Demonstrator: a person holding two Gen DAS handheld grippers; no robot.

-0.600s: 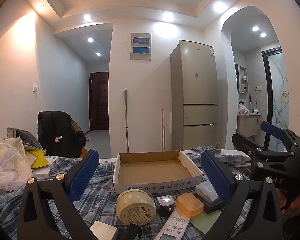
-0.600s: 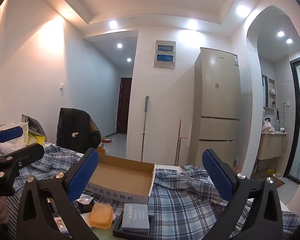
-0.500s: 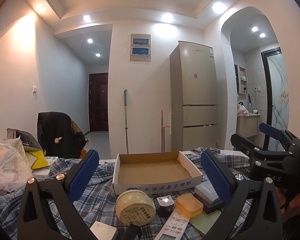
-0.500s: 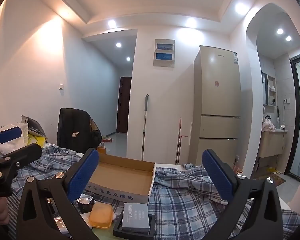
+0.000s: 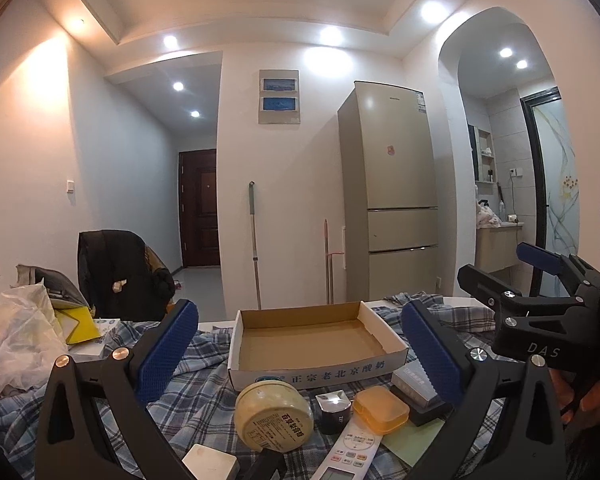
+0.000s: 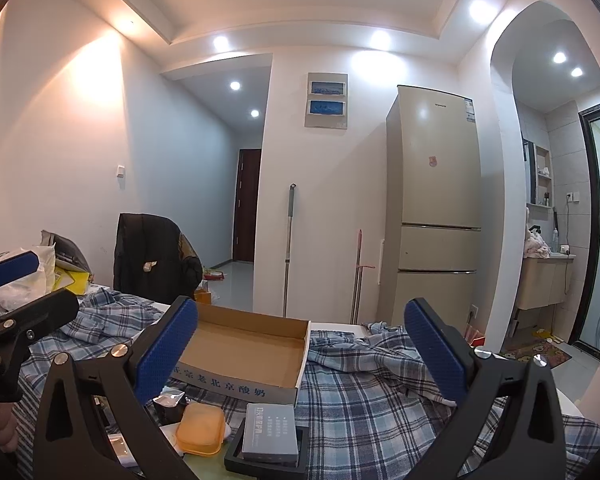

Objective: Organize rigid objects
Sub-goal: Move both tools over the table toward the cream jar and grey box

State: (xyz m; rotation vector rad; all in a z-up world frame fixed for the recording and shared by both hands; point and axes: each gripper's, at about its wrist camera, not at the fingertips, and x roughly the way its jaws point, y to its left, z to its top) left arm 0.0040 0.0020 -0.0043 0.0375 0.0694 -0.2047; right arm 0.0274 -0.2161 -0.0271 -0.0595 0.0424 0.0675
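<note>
Both grippers, left [image 5: 300, 356] and right [image 6: 300, 354], gaped empty and level above the items—jar [image 5: 274, 416], orange case [image 5: 380, 410], remote [image 5: 350, 450]—clustered before the empty box [image 5: 312, 342], likely awaiting packing.

The left tool [image 5: 298, 354] is held level with its blue pads wide apart and nothing between them. Past it, an empty cardboard box [image 5: 314, 342] sits on a blue plaid cloth [image 5: 198, 384] covering the bench. In front of the box lie a round cream tin [image 5: 274, 416] on its side, a small dark cube [image 5: 332, 406], an orange plastic case [image 5: 380, 408] resting on a white remote control [image 5: 350, 450], and a grey box in a black tray [image 5: 414, 388]. A white square block [image 5: 211, 465] is at the lower edge. The right tool [image 5: 512, 276] stands at the right, also spread open. A crumpled plastic bag [image 5: 18, 340] lies at the left.
</note>
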